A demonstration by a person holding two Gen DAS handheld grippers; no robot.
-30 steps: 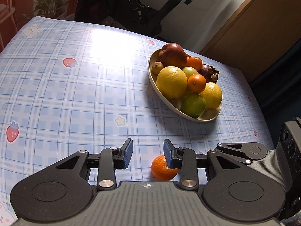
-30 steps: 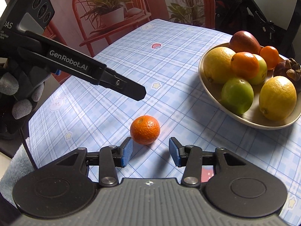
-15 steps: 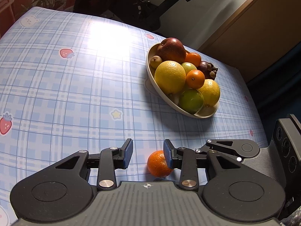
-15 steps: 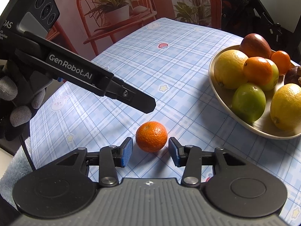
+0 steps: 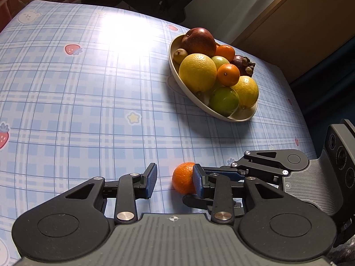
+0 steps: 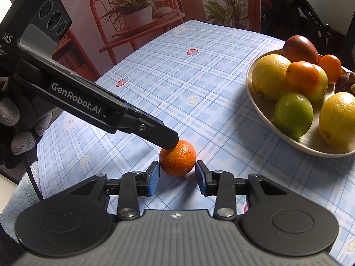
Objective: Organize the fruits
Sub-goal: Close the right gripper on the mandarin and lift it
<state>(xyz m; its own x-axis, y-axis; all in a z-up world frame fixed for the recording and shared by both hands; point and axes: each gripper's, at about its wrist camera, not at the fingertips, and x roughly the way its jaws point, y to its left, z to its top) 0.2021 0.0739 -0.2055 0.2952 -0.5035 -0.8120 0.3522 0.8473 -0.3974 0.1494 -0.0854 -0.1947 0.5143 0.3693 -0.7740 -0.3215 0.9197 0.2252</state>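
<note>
My right hand-held gripper (image 6: 177, 175) is closing around the loose mandarin (image 6: 177, 157); left hand-held gripper (image 5: 175, 180) idles part-open, empty. Next: lift toward the bowl (image 6: 286, 130) ahead-right.

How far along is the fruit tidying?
Mostly done: the bowl is already piled with fruit. In hand: the right hand-held gripper is closing around the last loose mandarin, while the left hand-held gripper hangs empty beside it. Left: lifting it into the bowl.

Tangerine (image 6: 177, 157) on table (image 6: 199, 84), before bowl (image 6: 261, 110)
</note>
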